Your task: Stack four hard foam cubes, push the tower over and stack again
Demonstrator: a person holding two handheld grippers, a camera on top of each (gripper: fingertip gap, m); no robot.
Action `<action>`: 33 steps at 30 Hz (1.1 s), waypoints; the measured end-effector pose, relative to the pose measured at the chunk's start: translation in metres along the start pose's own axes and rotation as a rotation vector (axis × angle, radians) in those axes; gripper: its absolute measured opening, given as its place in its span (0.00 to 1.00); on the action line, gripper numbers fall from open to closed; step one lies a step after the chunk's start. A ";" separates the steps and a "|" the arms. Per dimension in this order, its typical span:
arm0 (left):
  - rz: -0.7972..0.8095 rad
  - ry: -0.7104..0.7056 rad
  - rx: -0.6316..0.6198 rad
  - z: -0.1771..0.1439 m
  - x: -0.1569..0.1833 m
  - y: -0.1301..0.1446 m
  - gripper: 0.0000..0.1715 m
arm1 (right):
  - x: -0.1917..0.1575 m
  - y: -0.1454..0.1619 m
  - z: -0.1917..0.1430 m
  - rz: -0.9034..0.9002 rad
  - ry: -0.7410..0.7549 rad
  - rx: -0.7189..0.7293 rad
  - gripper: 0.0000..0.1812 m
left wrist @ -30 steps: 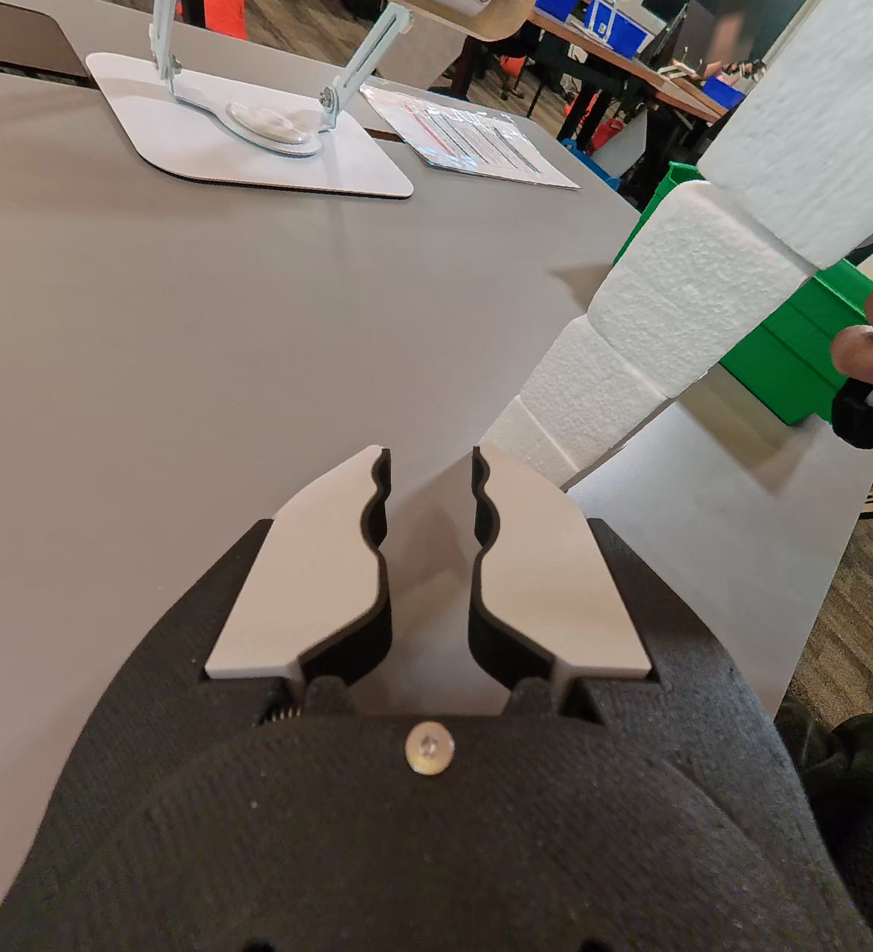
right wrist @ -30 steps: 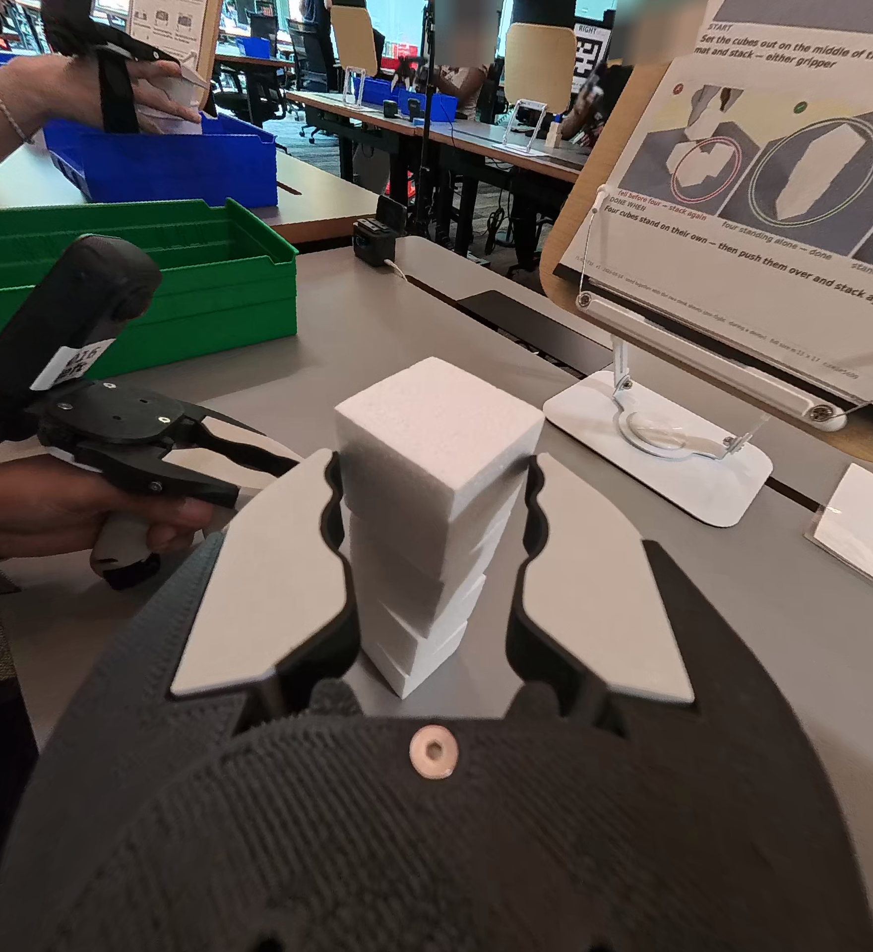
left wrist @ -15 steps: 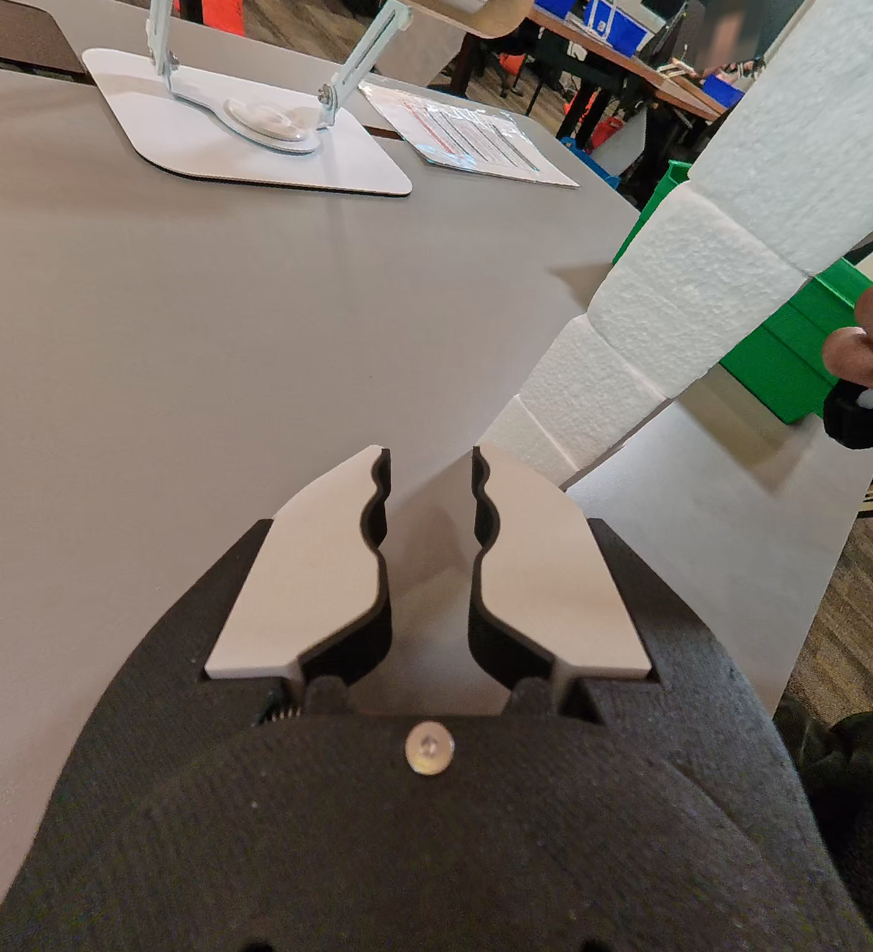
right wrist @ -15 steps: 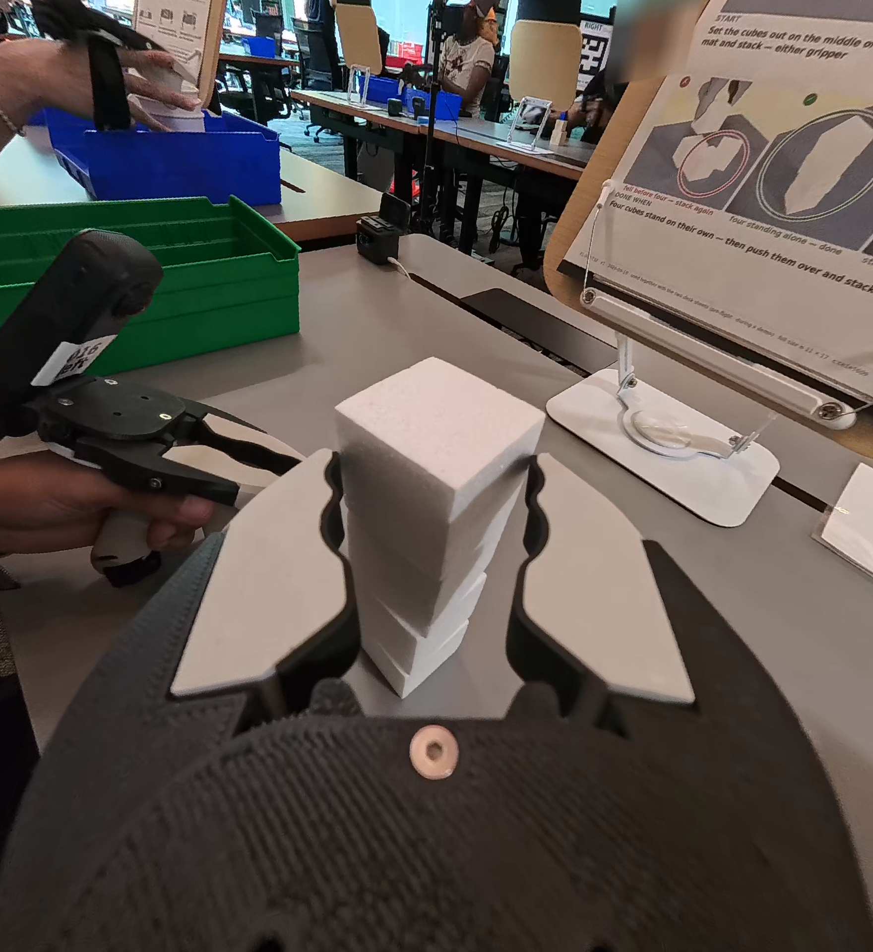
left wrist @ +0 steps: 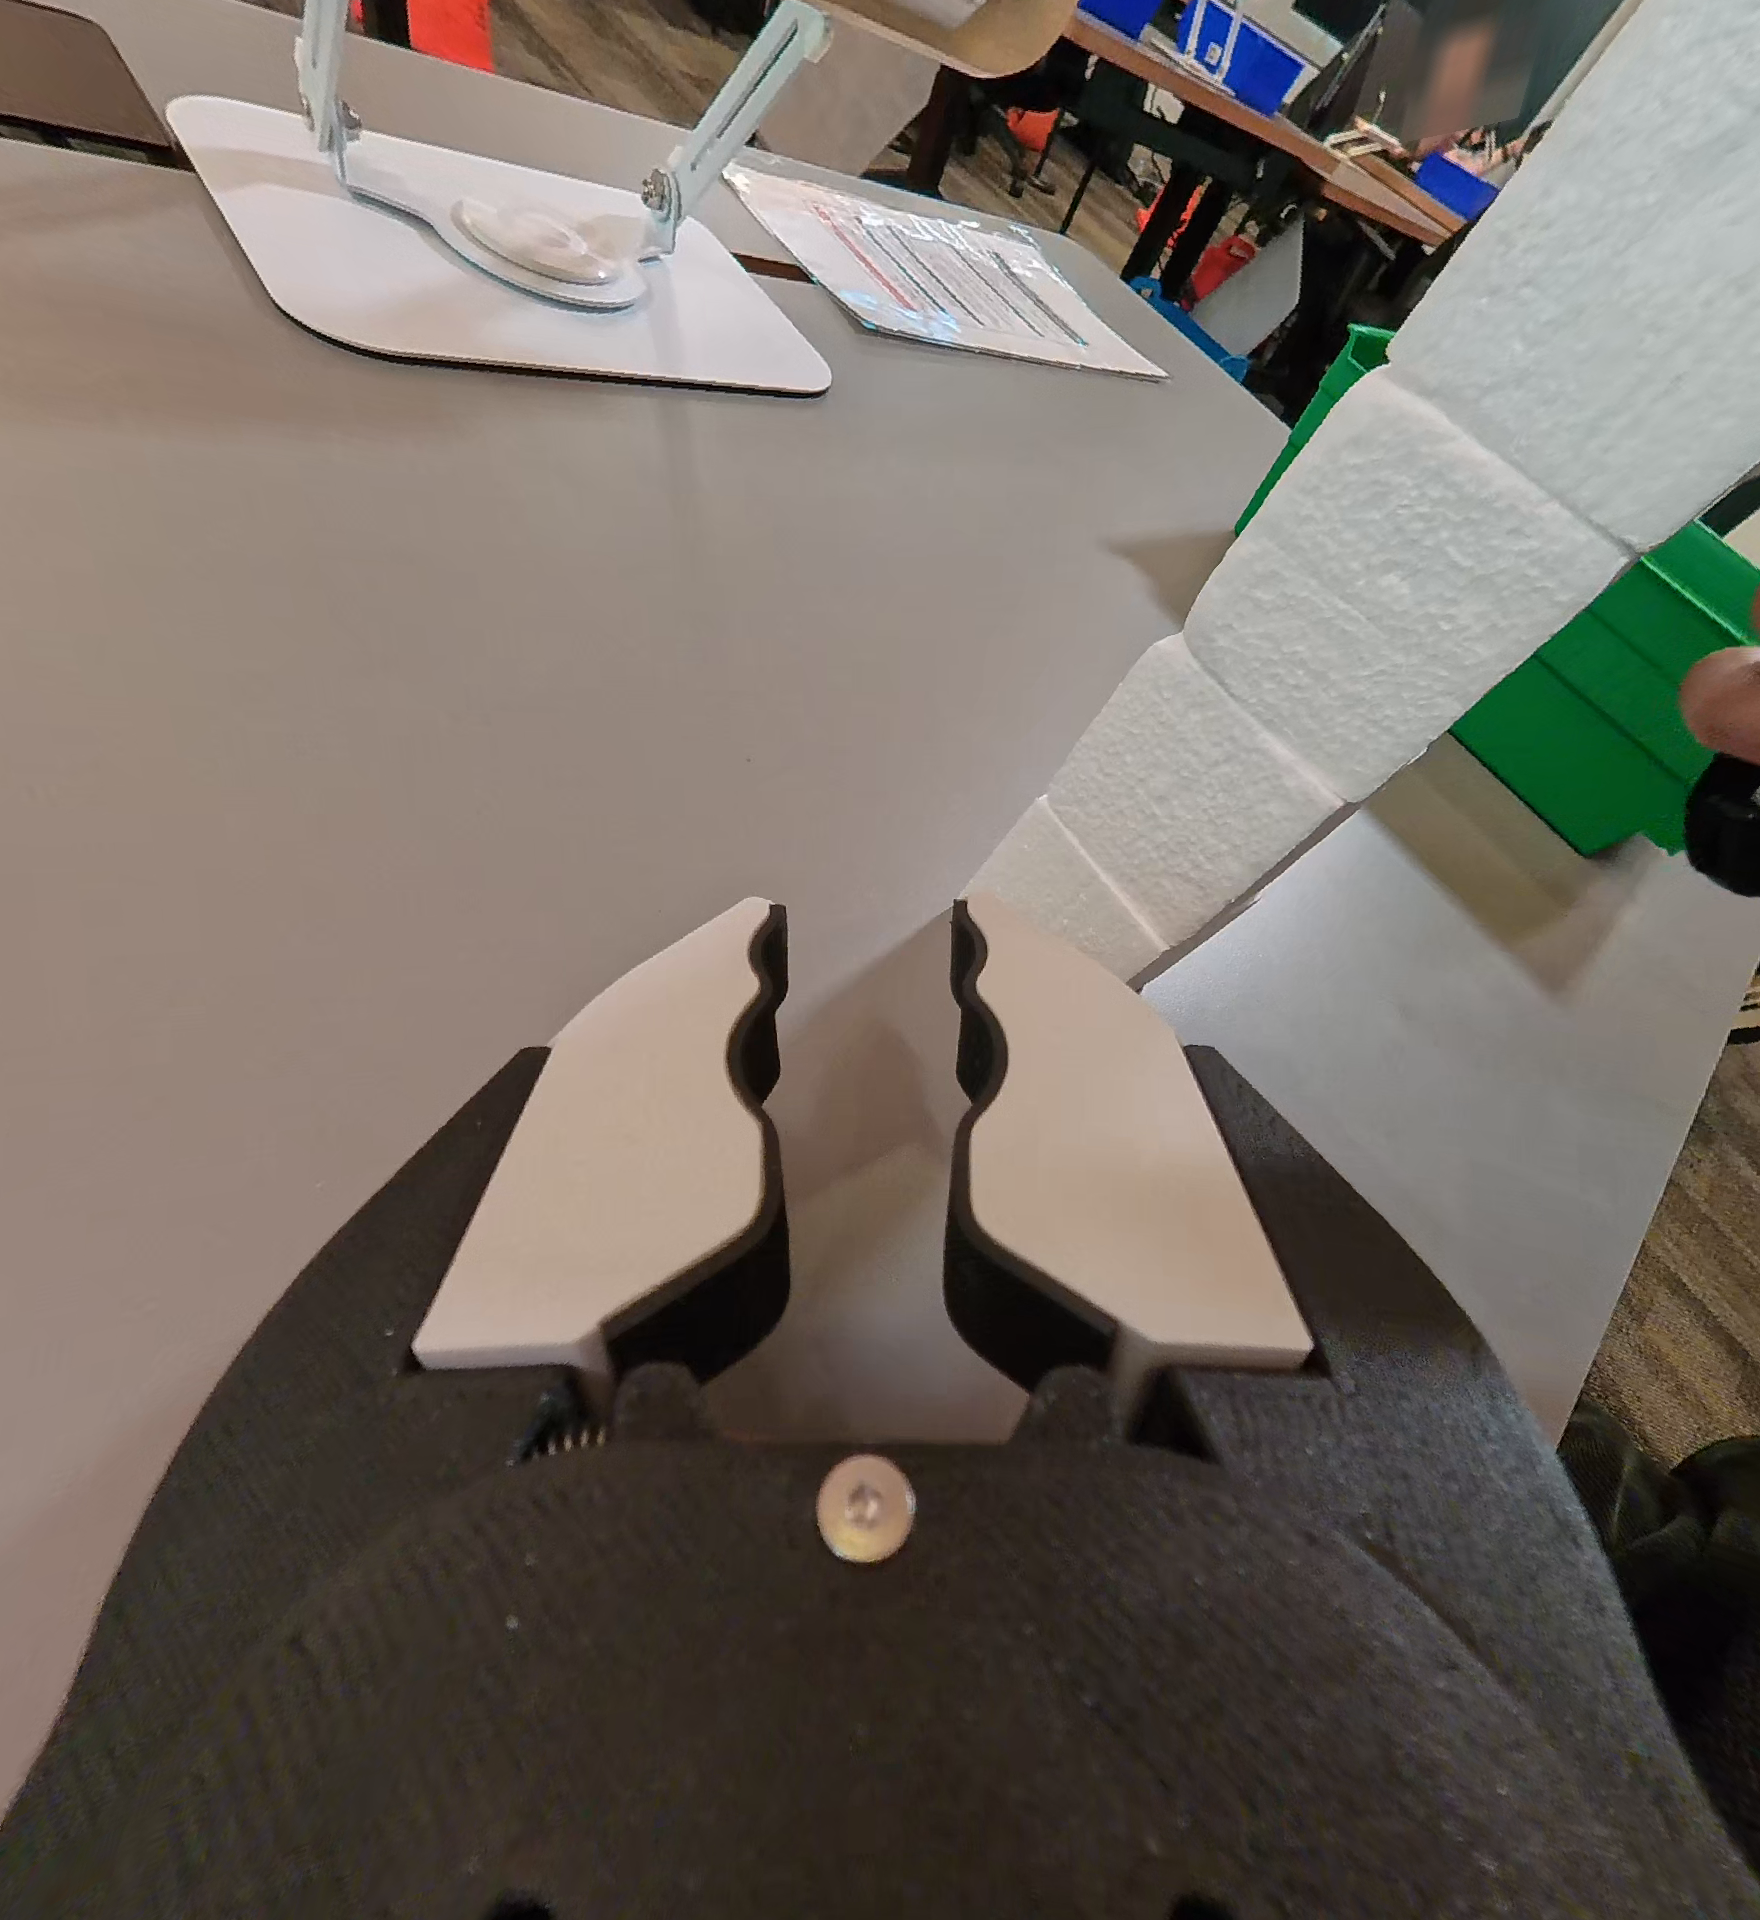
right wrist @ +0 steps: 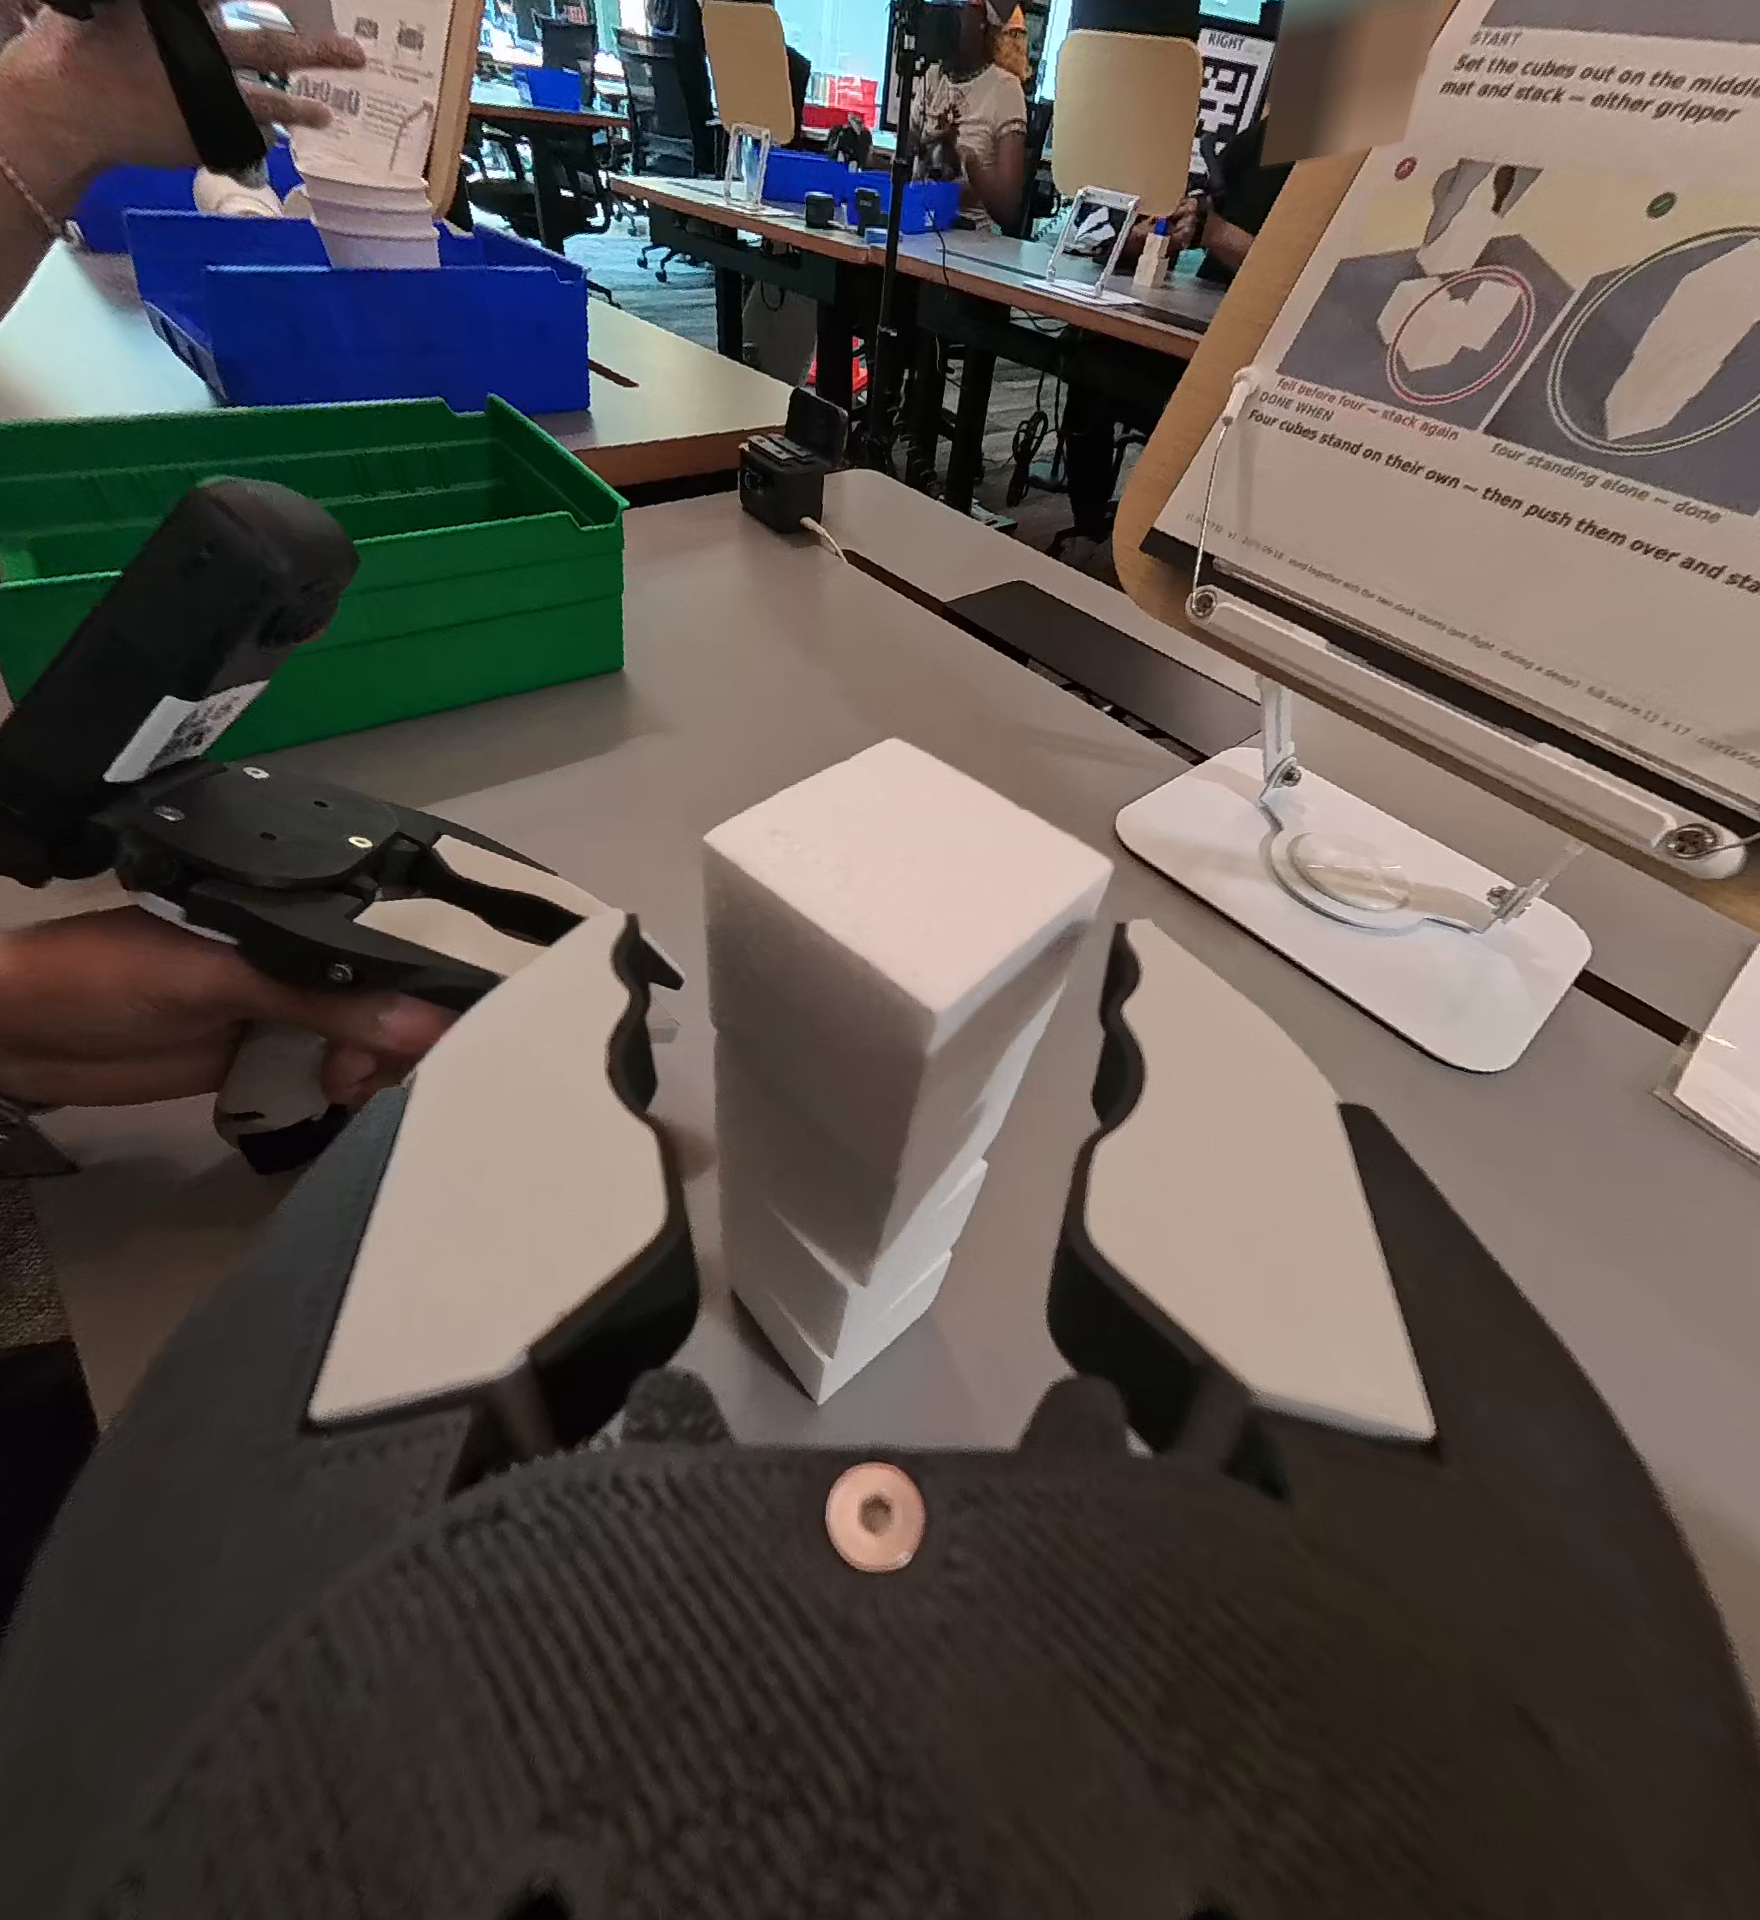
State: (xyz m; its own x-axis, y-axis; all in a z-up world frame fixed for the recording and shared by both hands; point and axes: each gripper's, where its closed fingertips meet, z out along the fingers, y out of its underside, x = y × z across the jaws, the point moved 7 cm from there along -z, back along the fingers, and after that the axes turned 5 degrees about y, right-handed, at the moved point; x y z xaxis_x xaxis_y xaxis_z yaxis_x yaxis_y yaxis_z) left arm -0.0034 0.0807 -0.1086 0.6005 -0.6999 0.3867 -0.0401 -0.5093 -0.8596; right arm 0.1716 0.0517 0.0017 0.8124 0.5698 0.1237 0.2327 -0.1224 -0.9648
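Almost nothing has moved since earlier: the right gripper stays wide around the upright stack of four white foam cubes, touching none. Any retreat should be straight back. The narrow, empty left gripper rests just left of the stack's base on the grey table.

foam cube stack blocking between right tool fingers, bare table ahead of left tool

Open-plan lab: rows of desks, blue bins, instruction stands.
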 end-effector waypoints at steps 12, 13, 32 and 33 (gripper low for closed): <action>0.002 0.000 0.000 0.000 0.000 0.000 0.18 | 0.047 -0.035 -0.042 0.246 -0.055 0.187 0.42; 0.003 -0.001 0.000 0.000 0.000 0.000 0.18 | 0.050 -0.035 -0.044 0.251 -0.056 0.198 0.41; -0.023 -0.065 0.051 -0.011 -0.016 -0.009 0.18 | 0.070 0.104 -0.002 0.324 0.151 -0.877 0.00; -0.041 -0.074 0.064 -0.014 -0.021 -0.010 0.18 | 0.066 0.109 0.001 0.343 0.124 -0.914 0.00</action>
State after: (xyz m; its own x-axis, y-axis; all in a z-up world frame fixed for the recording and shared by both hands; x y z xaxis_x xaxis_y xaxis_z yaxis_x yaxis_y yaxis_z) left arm -0.0266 0.0937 -0.1033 0.6579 -0.6393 0.3982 0.0351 -0.5021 -0.8641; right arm 0.2503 0.0765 -0.0950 0.9514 0.3028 -0.0555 0.2552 -0.8766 -0.4080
